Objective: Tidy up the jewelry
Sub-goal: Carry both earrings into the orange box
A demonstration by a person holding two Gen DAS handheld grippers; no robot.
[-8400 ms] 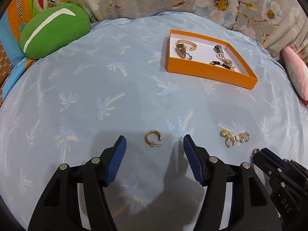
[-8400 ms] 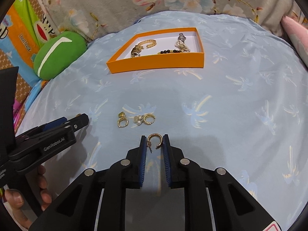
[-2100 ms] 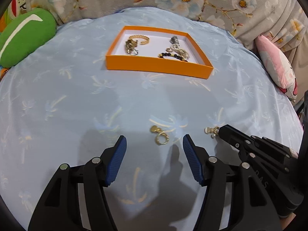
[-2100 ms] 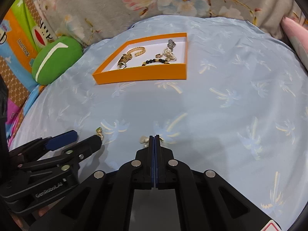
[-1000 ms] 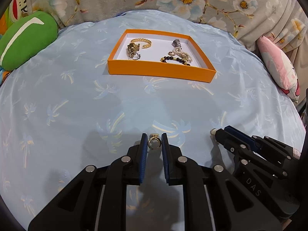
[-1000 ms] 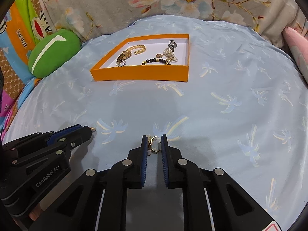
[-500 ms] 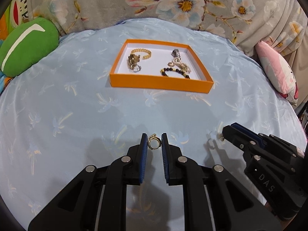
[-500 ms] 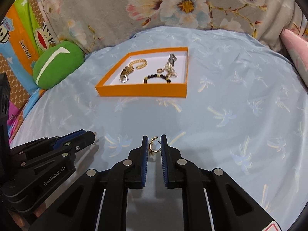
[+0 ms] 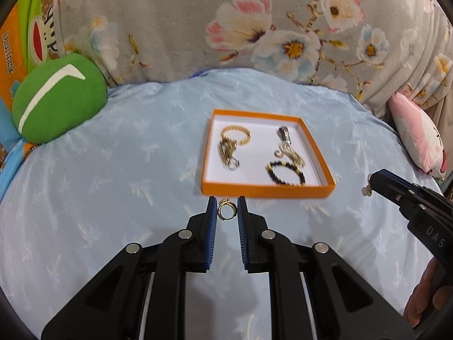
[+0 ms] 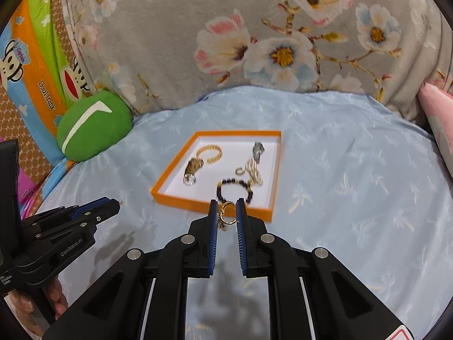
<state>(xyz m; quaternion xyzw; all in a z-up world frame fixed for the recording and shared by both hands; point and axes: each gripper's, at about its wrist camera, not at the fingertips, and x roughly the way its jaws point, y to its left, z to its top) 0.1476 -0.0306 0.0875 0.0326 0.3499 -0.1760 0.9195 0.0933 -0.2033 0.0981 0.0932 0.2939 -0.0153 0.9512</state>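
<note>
My left gripper [image 9: 227, 202] is shut on a small gold ring earring [image 9: 226, 212], held clear of the blue sheet just short of the orange tray [image 9: 266, 191]. My right gripper [image 10: 226, 205] is shut on a gold hoop earring with a pearl drop [image 10: 226, 216], in front of the tray's near wall [image 10: 181, 199]. In the tray lie a gold chain bracelet [image 9: 235, 138], a black bead bracelet [image 9: 286, 172] and a silver-gold chain [image 9: 286, 147]. In the left wrist view the right gripper [image 9: 371, 182] shows at the right edge; in the right wrist view the left gripper [image 10: 113, 204] shows at the left.
A green round cushion [image 9: 56, 102] lies at the back left and a pink pillow [image 9: 419, 138] at the right. Floral fabric [image 9: 254, 28] rises behind the light blue palm-print sheet [image 9: 113, 170]. A person's hand [image 9: 427, 291] holds the right gripper's handle.
Both grippers have risen off the sheet with their earrings still pinched and tilted up, so the tray now sits just past their fingertips and more of the floral fabric shows.
</note>
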